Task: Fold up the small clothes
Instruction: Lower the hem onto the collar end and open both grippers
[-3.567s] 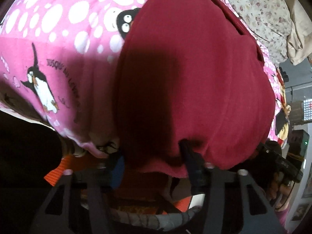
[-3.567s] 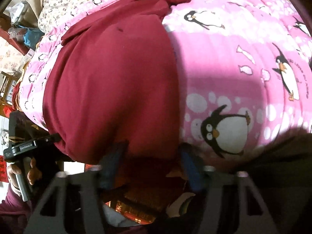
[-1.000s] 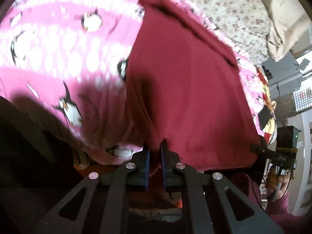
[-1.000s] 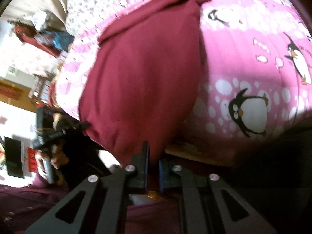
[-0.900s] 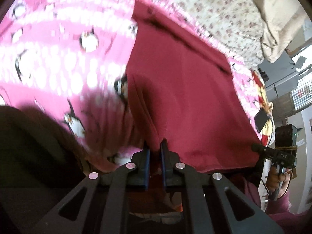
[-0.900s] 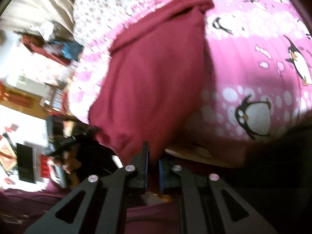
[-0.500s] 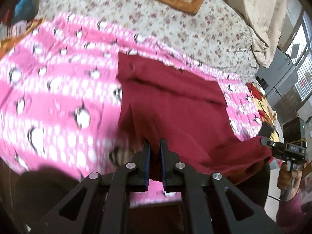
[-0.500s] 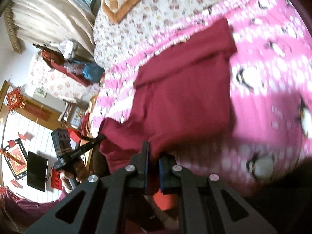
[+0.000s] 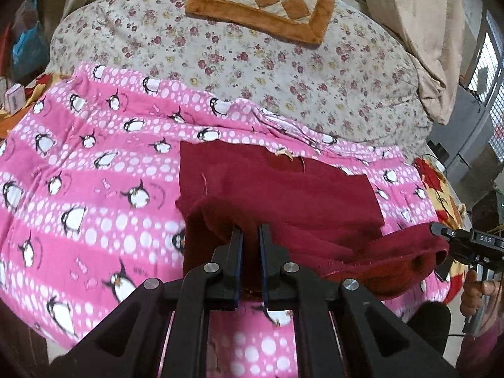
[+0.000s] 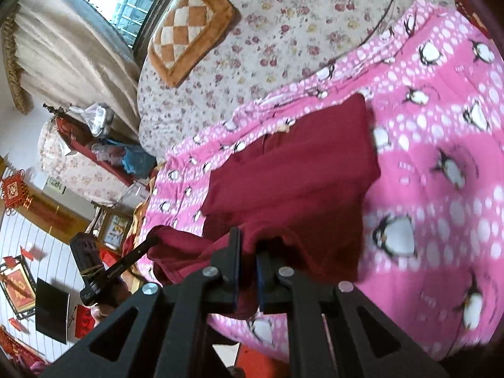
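A dark red garment [image 9: 277, 189] [image 10: 293, 170] lies on a pink penguin-print blanket [image 9: 82, 189] [image 10: 441, 189]. Its far part rests flat; its near hem is lifted off the blanket and sags between the two grippers. My left gripper [image 9: 250, 231] is shut on the left corner of that hem. My right gripper [image 10: 247, 236] is shut on the other corner. The right gripper [image 9: 441, 233] also shows at the right edge of the left wrist view, and the left gripper [image 10: 151, 241] shows at the left of the right wrist view, each with red cloth in its tip.
Beyond the blanket lies a floral quilt [image 9: 252, 63] with an orange checked cushion [image 9: 261, 0] on it. Beige curtains [image 10: 63, 47] hang behind. A cluttered shelf [image 10: 94, 145] and wall decorations [image 10: 15, 189] stand off the bed's side.
Both grippers closed on the hem corners, then rose and moved forward, carrying the near edge up over the garment. More of the bed has come into view.
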A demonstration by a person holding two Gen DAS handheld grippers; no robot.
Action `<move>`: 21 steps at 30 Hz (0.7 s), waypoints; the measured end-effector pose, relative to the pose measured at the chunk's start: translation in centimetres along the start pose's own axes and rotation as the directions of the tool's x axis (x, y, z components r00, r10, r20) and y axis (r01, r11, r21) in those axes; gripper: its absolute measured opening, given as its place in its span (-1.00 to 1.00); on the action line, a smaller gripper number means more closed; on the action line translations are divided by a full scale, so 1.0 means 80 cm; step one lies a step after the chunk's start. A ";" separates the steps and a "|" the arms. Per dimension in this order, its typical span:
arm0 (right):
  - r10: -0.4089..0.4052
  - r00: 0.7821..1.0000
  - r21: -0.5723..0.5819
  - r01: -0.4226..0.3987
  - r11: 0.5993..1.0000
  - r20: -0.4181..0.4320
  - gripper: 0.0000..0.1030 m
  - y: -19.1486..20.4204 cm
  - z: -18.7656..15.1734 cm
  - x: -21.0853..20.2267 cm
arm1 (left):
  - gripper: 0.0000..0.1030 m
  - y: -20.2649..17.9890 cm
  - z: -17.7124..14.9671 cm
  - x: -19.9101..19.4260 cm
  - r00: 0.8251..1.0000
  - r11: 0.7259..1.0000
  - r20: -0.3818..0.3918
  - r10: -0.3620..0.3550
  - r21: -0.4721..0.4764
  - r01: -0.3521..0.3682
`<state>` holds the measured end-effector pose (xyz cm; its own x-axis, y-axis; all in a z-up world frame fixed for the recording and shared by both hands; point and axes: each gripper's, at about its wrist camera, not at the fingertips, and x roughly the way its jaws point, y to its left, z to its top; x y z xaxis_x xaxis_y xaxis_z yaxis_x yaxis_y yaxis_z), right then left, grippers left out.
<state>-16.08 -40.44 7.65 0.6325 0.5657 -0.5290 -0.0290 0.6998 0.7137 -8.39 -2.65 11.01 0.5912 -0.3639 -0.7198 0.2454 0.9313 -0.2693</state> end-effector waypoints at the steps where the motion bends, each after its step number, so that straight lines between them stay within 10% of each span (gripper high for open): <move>1: -0.003 1.000 0.000 0.003 1.000 0.002 -0.85 0.000 0.005 0.002 | -1.00 0.000 0.004 0.004 1.000 1.000 0.001 0.004 0.001 -0.004; 21: -0.084 0.996 0.077 0.082 0.994 0.026 -0.85 -0.053 0.118 0.096 | -1.00 0.029 0.102 0.151 0.995 0.996 -0.097 0.038 -0.077 -0.046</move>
<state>-3.81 -43.13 4.90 0.6530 0.4934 -0.5747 0.0827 0.7078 0.7016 5.58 -5.05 6.89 0.5230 -0.3247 -0.7881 0.1586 0.9455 -0.2843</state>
